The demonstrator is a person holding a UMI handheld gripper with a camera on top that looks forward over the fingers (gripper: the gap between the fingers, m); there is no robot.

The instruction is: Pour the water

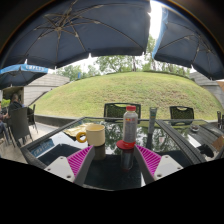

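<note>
1. The gripper sits at the bottom centre of the frame, its two fingers spread wide with the pink pads facing inward.
2. A clear plastic bottle with a red cap stands upright just above the middle of the lower frame, between the two fingers and nearer the right one. A gap shows at either side, so the fingers hold nothing.
3. The bottle rests on a glass table that fills the lower band of the frame.
4. A yellow mug stands on the table just left of the bottle, its handle turned to the left.
5. Dark chairs stand beyond the table, in the centre and right of the frame.
6. Large dark umbrellas spread across the top of the frame.
7. A grassy slope with trees behind it fills the middle of the frame.
8. A building shows at the middle left, beside a blue umbrella.
</note>
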